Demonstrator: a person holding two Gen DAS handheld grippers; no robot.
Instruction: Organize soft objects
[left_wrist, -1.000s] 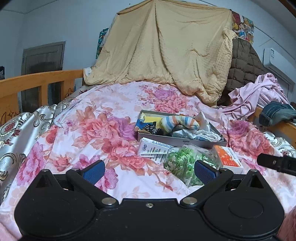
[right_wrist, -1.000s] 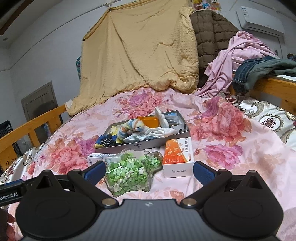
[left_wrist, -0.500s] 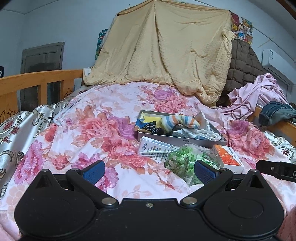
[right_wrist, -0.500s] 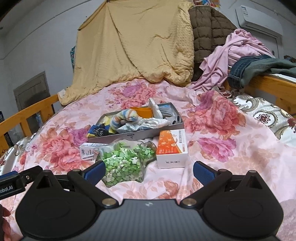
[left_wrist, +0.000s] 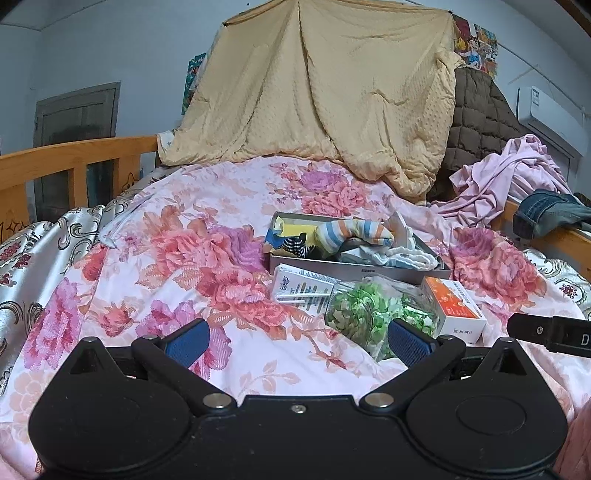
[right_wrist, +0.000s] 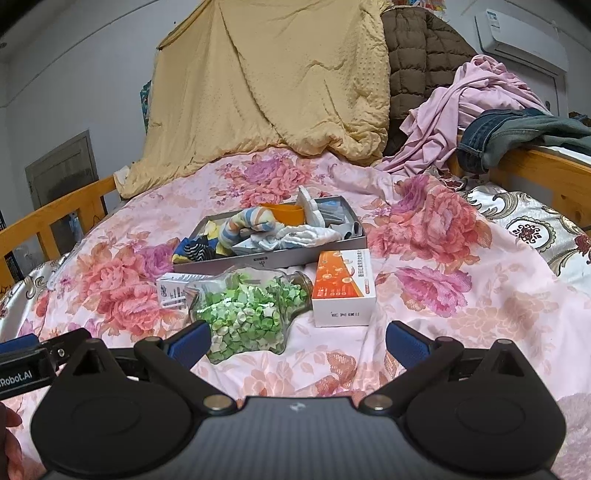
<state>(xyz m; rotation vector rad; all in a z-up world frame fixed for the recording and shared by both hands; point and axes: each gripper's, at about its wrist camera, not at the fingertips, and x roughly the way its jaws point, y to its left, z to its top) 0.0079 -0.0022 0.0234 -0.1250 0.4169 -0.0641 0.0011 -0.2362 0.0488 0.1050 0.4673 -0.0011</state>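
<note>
Both grippers are hovering low over the floral bedspread (left_wrist: 207, 206), side by side, pointing at the pile in the middle of the bed. The left gripper (left_wrist: 297, 338) is spread wide with nothing between its blue pads, and the right gripper (right_wrist: 297, 338) is spread just as wide and gripping nothing either.

The soft stuff is sitting in the grey tray (right_wrist: 269, 258) — a striped sock (right_wrist: 245, 223) curled on top, white cloths (right_wrist: 306, 236) bunched beside it, a dark patterned sock (right_wrist: 195, 249) hanging at the near-left corner. My guess is the tray's the collecting spot, but whether they're sorting into it or about to pull things out, I can't tell.

What's standing between the grippers and that tray: a clear jar (right_wrist: 247, 310) lying on its side, stuffed with green paper stars, an orange box (right_wrist: 343, 286) just to its right, and a white box (left_wrist: 301, 288) tucked on its left. All three are hard things crowding the tray's front edge, so reaching in probably means going over them.
</note>
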